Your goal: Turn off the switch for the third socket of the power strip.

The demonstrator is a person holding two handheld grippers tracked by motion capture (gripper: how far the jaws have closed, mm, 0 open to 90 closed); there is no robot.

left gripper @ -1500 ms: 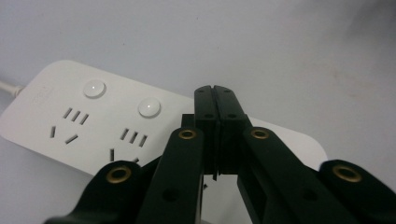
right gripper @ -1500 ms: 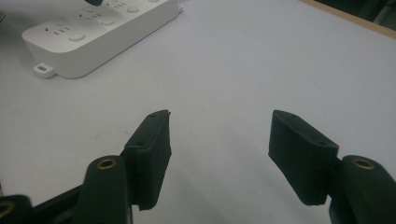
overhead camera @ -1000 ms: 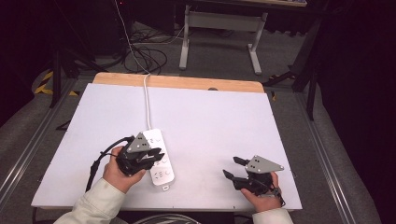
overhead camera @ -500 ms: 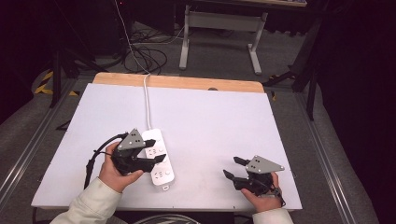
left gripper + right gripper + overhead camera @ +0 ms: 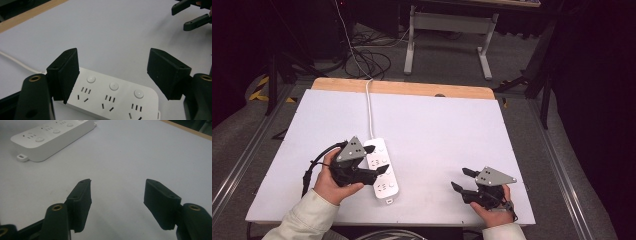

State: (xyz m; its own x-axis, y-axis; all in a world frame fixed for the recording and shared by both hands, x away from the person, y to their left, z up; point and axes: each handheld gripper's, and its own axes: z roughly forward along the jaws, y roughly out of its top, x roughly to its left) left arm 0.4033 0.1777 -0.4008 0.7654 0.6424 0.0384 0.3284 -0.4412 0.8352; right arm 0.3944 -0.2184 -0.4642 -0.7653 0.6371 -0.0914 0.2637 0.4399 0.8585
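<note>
Power strip (image 5: 380,169): white, three sockets each with a round button, lying flat on the white table (image 5: 437,130), near edge, left of centre. Its long axis runs roughly 5 to 11 o'clock in the high view; a small mounting tab sits at the near end, and the white cord (image 5: 369,107) leaves the far end toward 12 o'clock and goes over the wooden strip (image 5: 402,88) at the table's back edge.

Left gripper (image 5: 377,170): held at the strip's 9 o'clock side, pointing across it toward 3 o'clock. Jaws have just been opening and now stand released, wide apart. In the left gripper view (image 5: 112,75) the strip (image 5: 112,97) lies below and between the jaws; one pad sits by the socket end near the cord, the other is apart from the casing. Nothing is clamped.

Right gripper (image 5: 463,180): near edge of the table at about 4 o'clock from the strip, well apart from it. Jaws released, nothing between them; in the right gripper view (image 5: 116,195) bare table lies between the pads, with the strip (image 5: 50,137) off at 11 o'clock.

Beyond the table: grey floor, loose cables (image 5: 372,57) at 11 o'clock, a white-legged stand (image 5: 447,35) at 12 o'clock.
</note>
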